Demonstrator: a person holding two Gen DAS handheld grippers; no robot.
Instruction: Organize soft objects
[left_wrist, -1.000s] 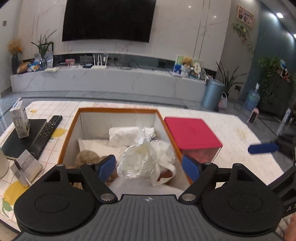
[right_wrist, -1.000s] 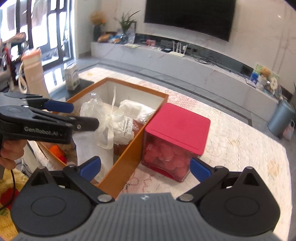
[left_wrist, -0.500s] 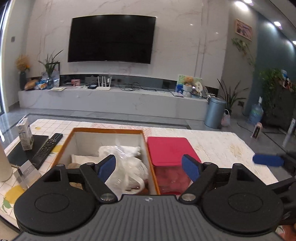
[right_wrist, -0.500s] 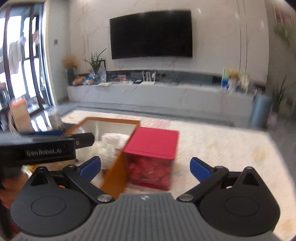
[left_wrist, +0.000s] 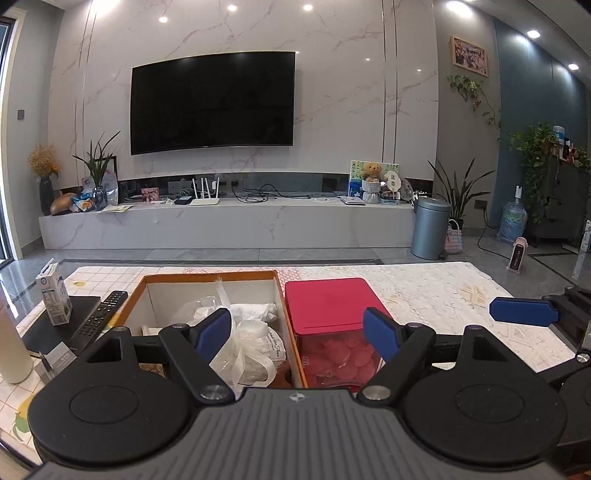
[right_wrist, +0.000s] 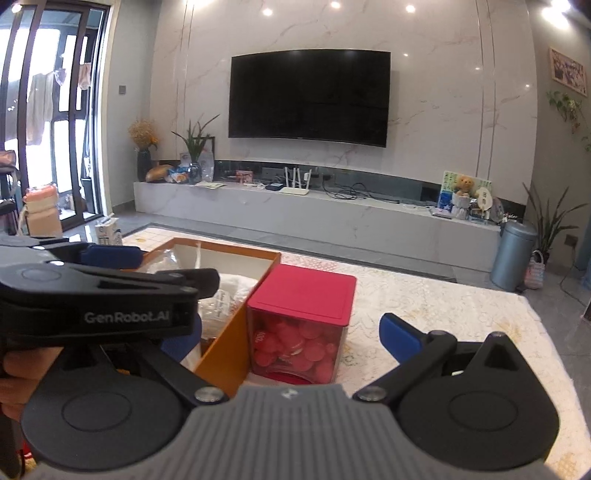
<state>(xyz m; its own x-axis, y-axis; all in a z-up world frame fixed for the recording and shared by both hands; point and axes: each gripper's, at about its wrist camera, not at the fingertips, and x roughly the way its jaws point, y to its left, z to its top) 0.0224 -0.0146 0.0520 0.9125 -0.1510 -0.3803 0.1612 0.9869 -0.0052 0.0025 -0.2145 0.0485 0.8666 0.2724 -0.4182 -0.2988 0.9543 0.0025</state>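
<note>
Both tongs are held level above the near edge of the worktop (left_wrist: 424, 291), which is covered with a pale patterned cloth, and both point toward the far wall with the dark television. The left tongs (left_wrist: 297, 334) stand with their blue-padded fingers wide apart and nothing between them, hovering over the near end of the open orange-rimmed cardboard box (left_wrist: 210, 276). Inside that box lie the soft things: a knotted clear plastic bag of white wadding (left_wrist: 251, 343) and more white bundles behind it. Touching the box's right wall stands a clear square container with a red lid (left_wrist: 328, 301), filled with pinkish-red round pieces.

The right tongs (right_wrist: 291, 338) are likewise spread wide and empty, aimed at the red-lidded container from just short of it. In the right wrist view the left tool crosses the left side, a person's hand (right_wrist: 22, 363) gripping its handle. A black remote control (left_wrist: 99, 319) lies left of the box.
</note>
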